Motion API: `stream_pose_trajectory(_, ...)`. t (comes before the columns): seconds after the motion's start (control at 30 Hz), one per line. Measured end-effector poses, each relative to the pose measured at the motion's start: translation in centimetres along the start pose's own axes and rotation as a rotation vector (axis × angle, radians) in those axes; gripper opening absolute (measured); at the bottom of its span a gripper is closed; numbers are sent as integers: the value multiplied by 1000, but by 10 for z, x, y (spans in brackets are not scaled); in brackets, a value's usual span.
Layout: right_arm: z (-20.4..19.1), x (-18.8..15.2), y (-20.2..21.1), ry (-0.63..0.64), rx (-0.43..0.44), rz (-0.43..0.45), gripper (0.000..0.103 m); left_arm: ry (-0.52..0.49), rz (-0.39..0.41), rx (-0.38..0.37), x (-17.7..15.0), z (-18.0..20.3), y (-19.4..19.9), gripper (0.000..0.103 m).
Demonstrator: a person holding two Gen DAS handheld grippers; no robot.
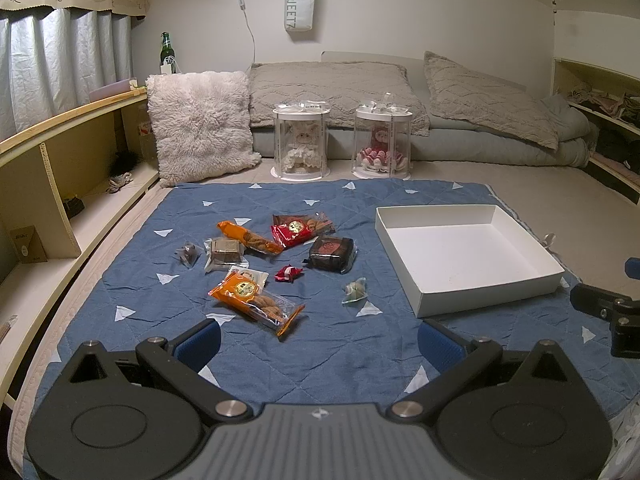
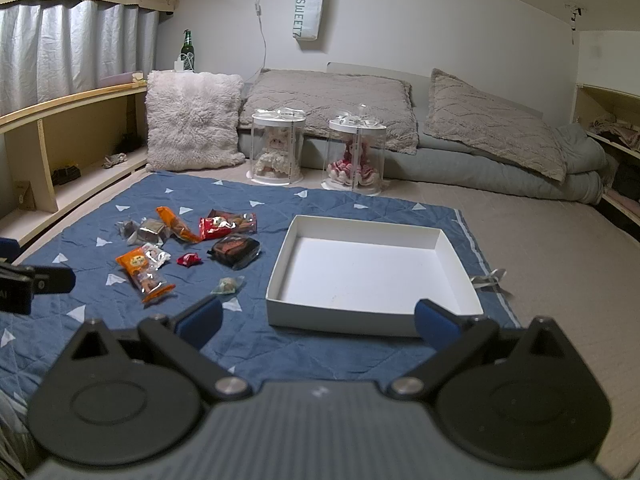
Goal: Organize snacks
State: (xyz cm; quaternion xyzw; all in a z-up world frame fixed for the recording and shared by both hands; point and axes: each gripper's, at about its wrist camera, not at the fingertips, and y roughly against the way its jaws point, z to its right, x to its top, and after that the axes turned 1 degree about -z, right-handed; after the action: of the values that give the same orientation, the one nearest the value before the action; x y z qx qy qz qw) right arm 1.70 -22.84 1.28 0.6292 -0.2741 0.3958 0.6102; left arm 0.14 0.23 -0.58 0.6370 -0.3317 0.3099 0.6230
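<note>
- Blue quilted mat (image 1: 320, 360) covers the floor, snacks (image 1: 280, 256) scattered across its middle.
- White box (image 2: 372, 268) sits right of them, empty.
- Left claw (image 1: 318, 342) gapes wide, empty, snacks ahead.
- Right claw (image 2: 318, 320) equally wide, empty, box just ahead.

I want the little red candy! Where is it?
The red candy lies on the blue blanket, mid-pile in both views, between the dark packet and the nearest orange packet.

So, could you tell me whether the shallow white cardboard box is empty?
Empty: the shallow white cardboard box shows only bare floor inside.
</note>
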Motion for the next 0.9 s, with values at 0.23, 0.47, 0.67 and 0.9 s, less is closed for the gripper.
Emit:
stream_pose_trajectory(0.23, 0, 0, 0, 1, -1, 0, 103, -2, 1, -2, -3, 1, 0, 103)
stream_pose_trajectory(0.47, 0, -1, 0, 1, -1, 0, 103, -3, 2, -3, -4, 1, -2, 103)
stream_pose_trajectory(0.67, 0, -1, 0, 0, -2, -1, 103, -2, 2, -3, -4, 1, -2, 103)
stream_pose_trajectory(0.9, 0, -1, 0, 0, -3, -1, 103, -2, 2, -3, -4, 2, -2, 103)
